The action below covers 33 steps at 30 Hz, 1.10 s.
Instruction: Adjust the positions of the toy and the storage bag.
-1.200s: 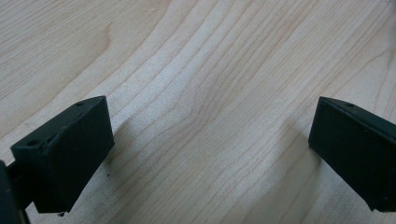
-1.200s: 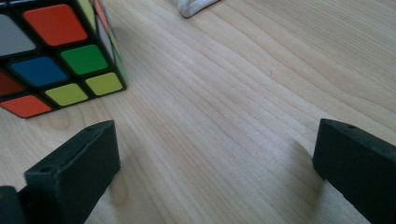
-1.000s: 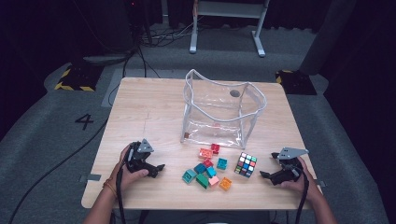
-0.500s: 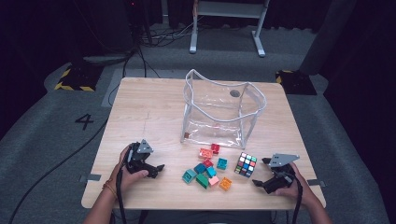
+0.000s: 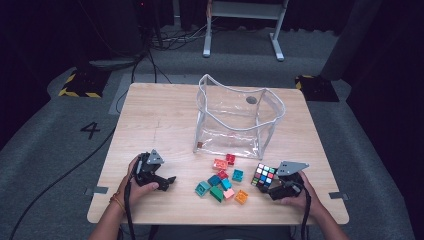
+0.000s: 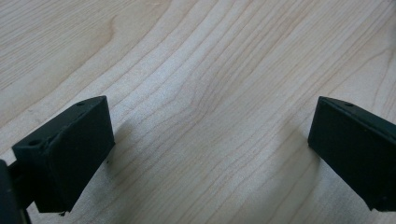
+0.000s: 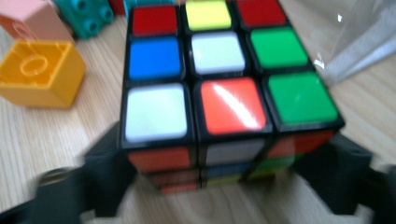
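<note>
A scrambled Rubik's cube sits on the wooden table, right of a small heap of toy bricks. My right gripper is open, and its jaws straddle the cube, one on each side of its lower part, close against it. The right gripper view is blurred by motion. My left gripper rests low at the table's front left. It is open over bare wood, with nothing between its jaws.
A clear plastic bag with white edging stands open behind the bricks at mid-table. An orange brick, a pink one and a teal brick lie just left of the cube. The bag's corner is close at the cube's right.
My right gripper has moved left and forward from the table's right edge up to the cube, so its jaws now flank it. The left gripper has stayed put.
</note>
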{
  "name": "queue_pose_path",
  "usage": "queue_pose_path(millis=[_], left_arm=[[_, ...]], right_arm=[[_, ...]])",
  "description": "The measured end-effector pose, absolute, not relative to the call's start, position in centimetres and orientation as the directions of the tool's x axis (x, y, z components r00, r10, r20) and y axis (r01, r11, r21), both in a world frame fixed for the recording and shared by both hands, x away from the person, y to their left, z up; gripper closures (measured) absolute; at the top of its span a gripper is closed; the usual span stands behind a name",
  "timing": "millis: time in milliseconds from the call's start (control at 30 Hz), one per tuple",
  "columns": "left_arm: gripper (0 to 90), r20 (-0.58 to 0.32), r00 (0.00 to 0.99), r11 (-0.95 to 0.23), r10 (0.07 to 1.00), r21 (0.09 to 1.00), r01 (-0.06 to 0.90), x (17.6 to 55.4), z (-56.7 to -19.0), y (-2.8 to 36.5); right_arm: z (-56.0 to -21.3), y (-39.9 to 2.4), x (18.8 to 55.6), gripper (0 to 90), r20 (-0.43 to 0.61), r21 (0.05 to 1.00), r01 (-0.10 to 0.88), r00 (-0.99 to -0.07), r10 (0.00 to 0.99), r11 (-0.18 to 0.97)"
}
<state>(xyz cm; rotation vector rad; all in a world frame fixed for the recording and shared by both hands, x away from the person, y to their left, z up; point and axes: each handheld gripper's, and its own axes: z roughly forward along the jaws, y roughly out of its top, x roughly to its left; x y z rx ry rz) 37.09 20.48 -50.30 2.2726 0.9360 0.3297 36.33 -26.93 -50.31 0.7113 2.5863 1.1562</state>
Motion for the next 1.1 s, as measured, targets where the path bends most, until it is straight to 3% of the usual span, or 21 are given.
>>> queue_pose_path(millis=[67,267,533,933,1100], left_arm=[[0.4,-0.017,0.716,-0.536,0.698,0.651,0.538,37.1,-50.3,20.5],[0.4,-0.016,0.715,-0.536,0.699,0.651,0.538,37.1,-50.3,20.5],[0.4,-0.016,0.716,-0.536,0.698,0.651,0.538,37.1,-50.3,20.5],[0.4,-0.014,0.714,-0.534,0.7,0.653,0.537,37.1,-50.3,20.5],[0.4,-0.017,0.715,-0.536,0.699,0.651,0.538,37.1,-50.3,20.5]], right_arm=[[-50.3,-26.6,36.5,17.9,-0.017,0.745,0.337,-0.854,0.521,0.575],[-50.2,-26.4,36.7,33.1,-0.006,0.775,0.323,-0.856,0.517,0.544],[-50.1,-27.3,37.0,33.5,-0.03,0.777,0.337,-0.823,0.567,0.531],[-50.1,-31.5,39.1,33.5,-0.033,0.777,0.43,-0.702,0.711,0.46],[-50.0,-32.4,39.8,33.4,-0.013,0.777,0.444,-0.697,0.717,0.446]])
